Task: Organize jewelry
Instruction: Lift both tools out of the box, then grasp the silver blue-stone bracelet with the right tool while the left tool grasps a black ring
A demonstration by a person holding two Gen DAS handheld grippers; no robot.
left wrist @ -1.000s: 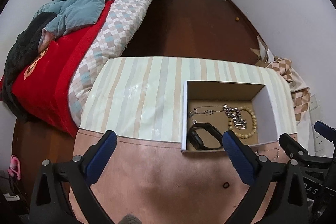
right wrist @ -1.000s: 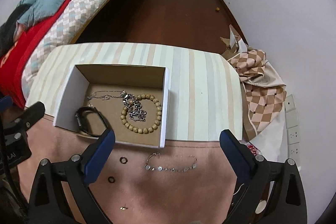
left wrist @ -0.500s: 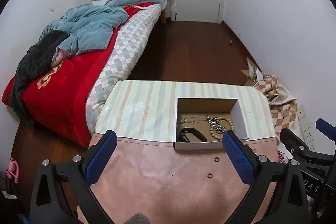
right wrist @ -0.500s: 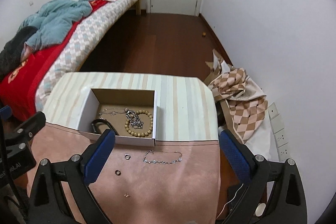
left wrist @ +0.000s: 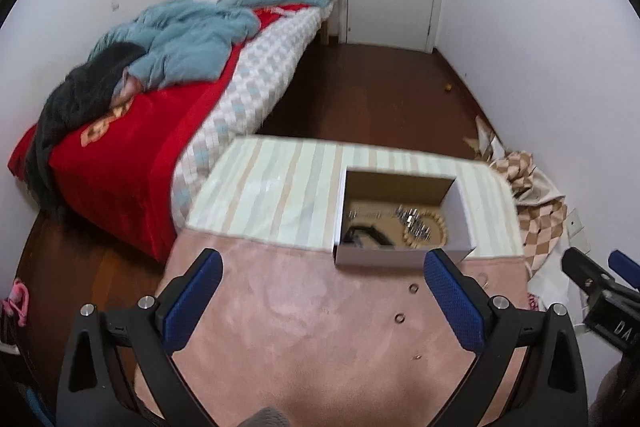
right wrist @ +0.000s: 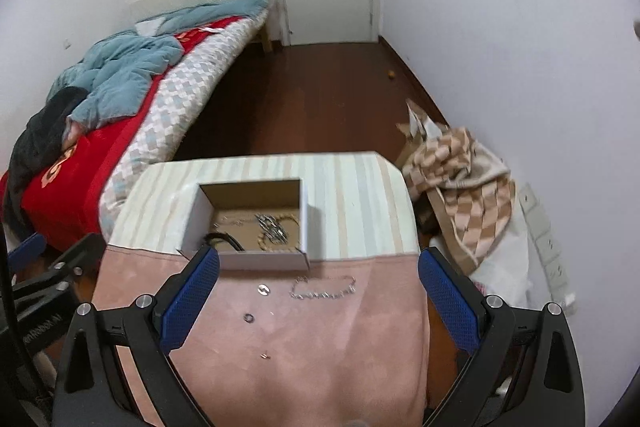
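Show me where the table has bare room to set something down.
Free: the striped cloth left of the box, and the pink mat toward the left tool. Crowded: the mat just in front of the box, where the chain bracelet and rings lie.

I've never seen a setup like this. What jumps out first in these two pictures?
Probably the open cardboard box on the striped table, holding a beaded bracelet, a black band and silver chains. In front of it, on the pink cloth, lie a silver chain bracelet and small rings. Both the left claw and right claw hang open over it, holding nothing.
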